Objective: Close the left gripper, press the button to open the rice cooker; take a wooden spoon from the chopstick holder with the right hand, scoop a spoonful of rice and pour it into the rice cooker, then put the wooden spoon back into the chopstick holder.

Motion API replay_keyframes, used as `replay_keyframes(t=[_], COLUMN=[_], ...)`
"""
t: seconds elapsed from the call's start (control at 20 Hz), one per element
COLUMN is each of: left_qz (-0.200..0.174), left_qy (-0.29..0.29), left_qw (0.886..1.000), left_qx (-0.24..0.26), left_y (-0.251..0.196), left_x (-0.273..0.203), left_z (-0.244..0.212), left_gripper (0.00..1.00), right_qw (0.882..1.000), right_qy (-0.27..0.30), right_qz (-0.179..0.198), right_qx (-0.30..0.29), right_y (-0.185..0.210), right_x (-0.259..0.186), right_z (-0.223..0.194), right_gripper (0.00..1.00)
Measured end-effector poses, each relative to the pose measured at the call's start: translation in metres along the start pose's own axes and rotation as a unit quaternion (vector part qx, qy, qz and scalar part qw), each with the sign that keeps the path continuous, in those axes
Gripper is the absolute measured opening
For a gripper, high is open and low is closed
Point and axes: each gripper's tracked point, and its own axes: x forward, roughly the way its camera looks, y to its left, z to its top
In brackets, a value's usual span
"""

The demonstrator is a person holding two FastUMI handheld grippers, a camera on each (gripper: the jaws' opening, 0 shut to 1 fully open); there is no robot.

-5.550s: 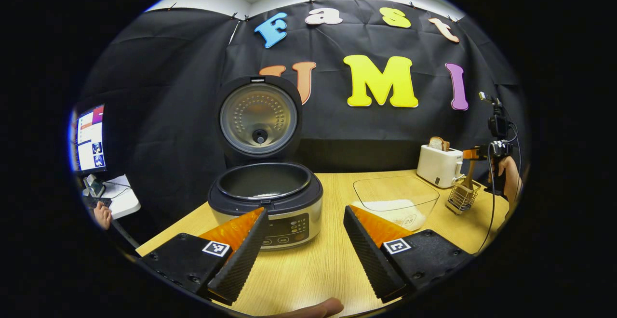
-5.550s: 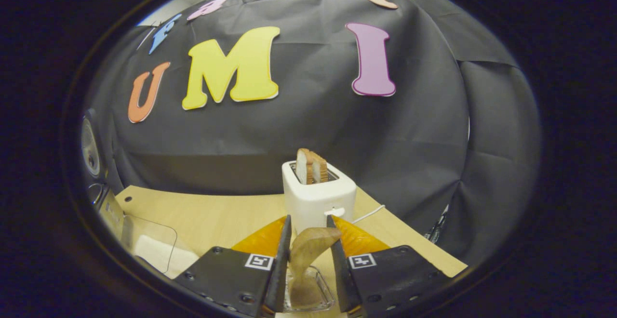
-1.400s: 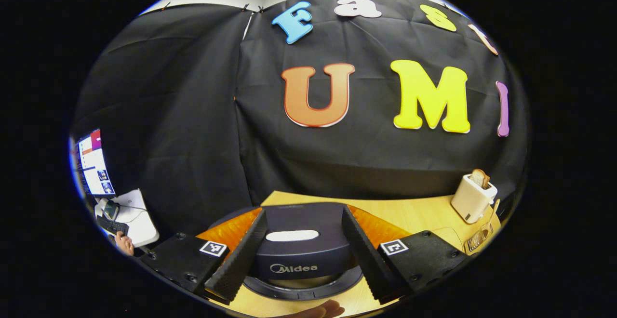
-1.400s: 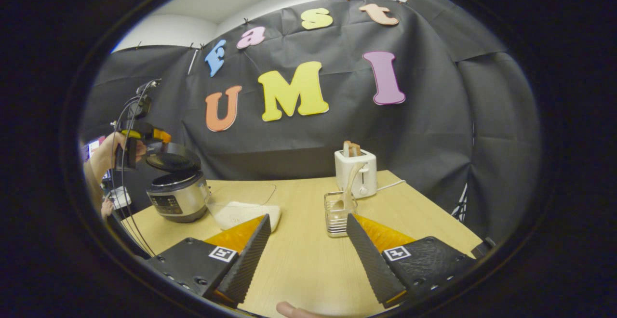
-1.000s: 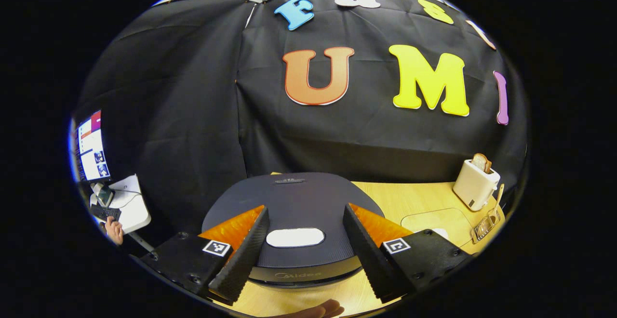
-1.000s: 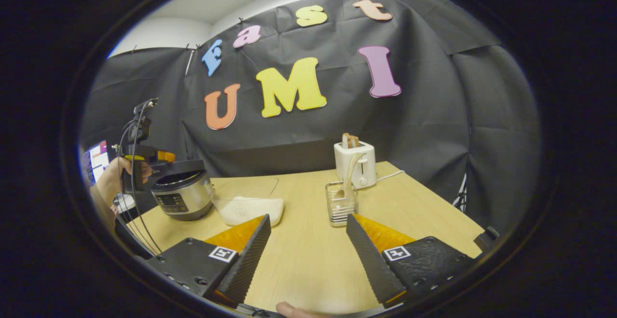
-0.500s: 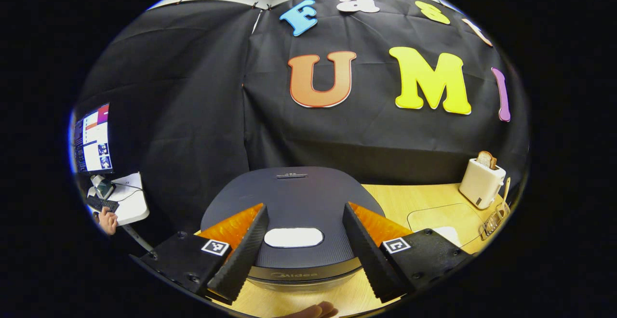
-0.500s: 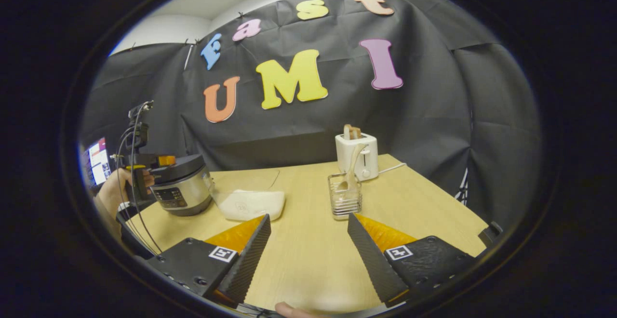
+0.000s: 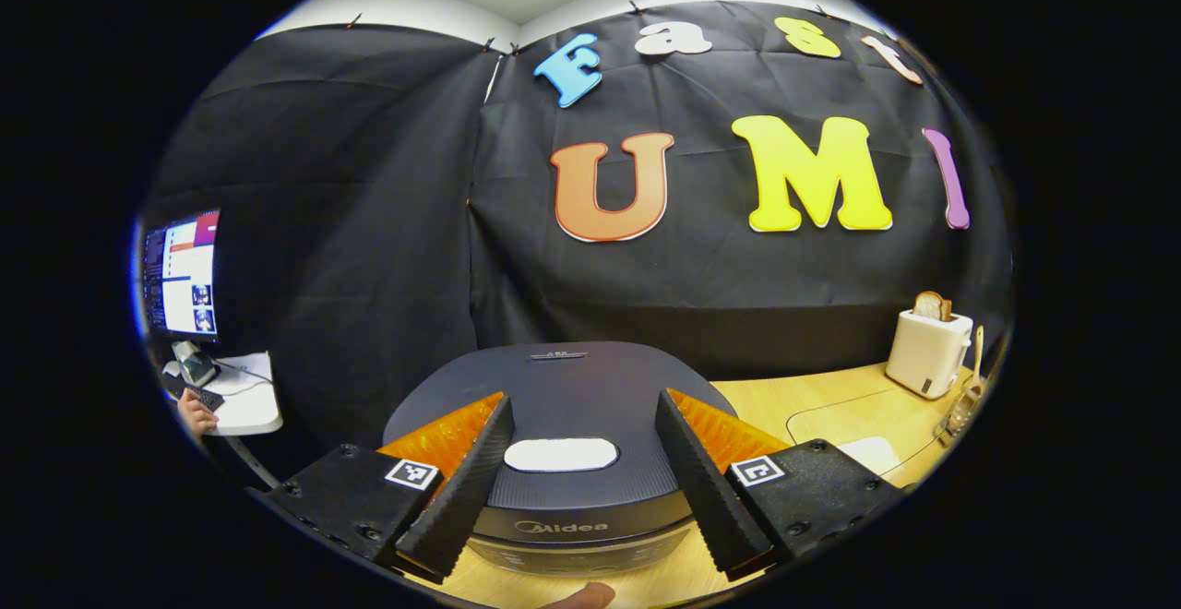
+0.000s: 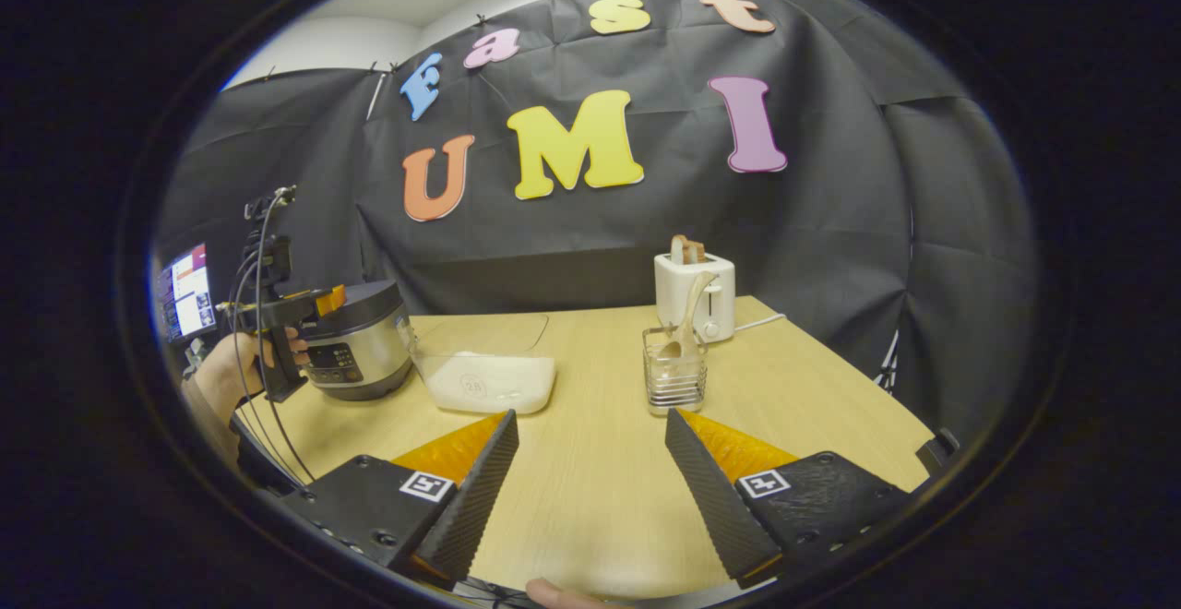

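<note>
Rice cooker [image 9: 563, 424] lid now sitting down shut after standing open, wooden spoon [image 10: 687, 316] back in chopstick holder [image 10: 674, 380], left gripper [image 9: 572, 471] and right gripper [image 10: 590, 489] both gaping wide, empty — task looking finished.

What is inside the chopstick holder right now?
The wooden spoon stands in the chopstick holder, handle leaning toward the toaster. Its bowl shows through the wire; the holder's bottom is unclear.

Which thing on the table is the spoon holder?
On the wooden table, find the white toaster near the back wall. Just in front of it stands a small wire basket, the only see-through mesh container, with a wooden spoon leaning out.
</note>
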Motion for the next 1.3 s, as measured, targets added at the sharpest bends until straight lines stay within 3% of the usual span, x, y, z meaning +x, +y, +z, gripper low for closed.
replay_keyframes(t=[0.05, 0.15, 0.2, 0.35, 0.4, 0.45, 0.5, 0.55, 0.65, 0.75, 0.8, 0.85, 1.0, 1.25, 1.3], left_qz=[-0.001, 0.000, 0.005, 0.001, -0.002, -0.003, -0.007, -0.016, -0.026, -0.033, -0.037, -0.045, -0.070, -0.098, -0.100], left_qy=[0.002, 0.011, 0.016, 0.018, 0.011, 0.004, 0.000, -0.003, -0.010, -0.016, -0.017, -0.014, -0.006, -0.021, -0.021], left_qw=[1.000, 1.000, 1.000, 1.000, 0.999, 0.999, 1.000, 1.000, 1.000, 0.999, 0.999, 0.999, 0.997, 0.995, 0.995], left_qx=[0.003, 0.004, 0.002, 0.026, 0.032, 0.032, 0.028, 0.021, 0.011, 0.007, 0.004, -0.002, -0.014, 0.000, 0.006], left_y=[-0.001, -0.001, 0.000, -0.005, -0.006, -0.009, -0.014, -0.021, -0.029, -0.034, -0.037, -0.041, -0.053, -0.072, -0.074], left_x=[0.000, -0.001, -0.003, -0.012, -0.018, -0.027, -0.036, -0.045, -0.066, -0.088, -0.099, -0.110, -0.146, -0.193, -0.201], left_z=[-0.001, -0.001, -0.001, 0.009, 0.017, 0.025, 0.032, 0.040, 0.055, 0.065, 0.066, 0.065, 0.065, 0.057, 0.053], left_gripper=[0.99, 0.94, 0.98, 0.98, 0.98, 0.99, 0.99, 0.95, 0.98, 0.99, 0.99, 0.98, 0.99, 0.95, 0.99], right_qw=[1.000, 1.000, 1.000, 1.000, 1.000, 1.000, 0.999, 0.999, 0.999, 0.998, 0.998, 0.998, 0.996, 0.993, 0.993], right_qy=[-0.004, -0.006, -0.007, -0.017, -0.020, -0.023, -0.027, -0.030, -0.038, -0.049, -0.055, -0.061, -0.083, -0.108, -0.114], right_qz=[-0.002, -0.004, -0.005, -0.010, -0.013, -0.017, -0.019, -0.020, -0.021, -0.028, -0.031, -0.034, -0.037, -0.035, -0.034], right_qx=[-0.002, -0.005, -0.006, -0.003, -0.002, -0.002, 0.001, 0.005, 0.008, 0.006, 0.004, 0.001, -0.009, -0.017, -0.016], right_y=[0.000, -0.001, -0.001, -0.006, -0.007, -0.009, -0.010, -0.011, -0.012, -0.016, -0.017, -0.017, -0.015, -0.005, -0.001], right_x=[0.000, -0.002, -0.003, -0.008, -0.009, -0.010, -0.012, -0.013, -0.018, -0.023, -0.026, -0.029, -0.036, -0.041, -0.041], right_z=[0.002, 0.005, 0.006, 0.014, 0.016, 0.019, 0.023, 0.026, 0.034, 0.041, 0.044, 0.047, 0.058, 0.069, 0.071], right_gripper=[0.96, 0.93, 0.93, 0.92, 0.99, 0.99, 0.93, 0.92, 0.96, 0.93, 0.99, 0.93, 0.96, 0.93, 0.96])
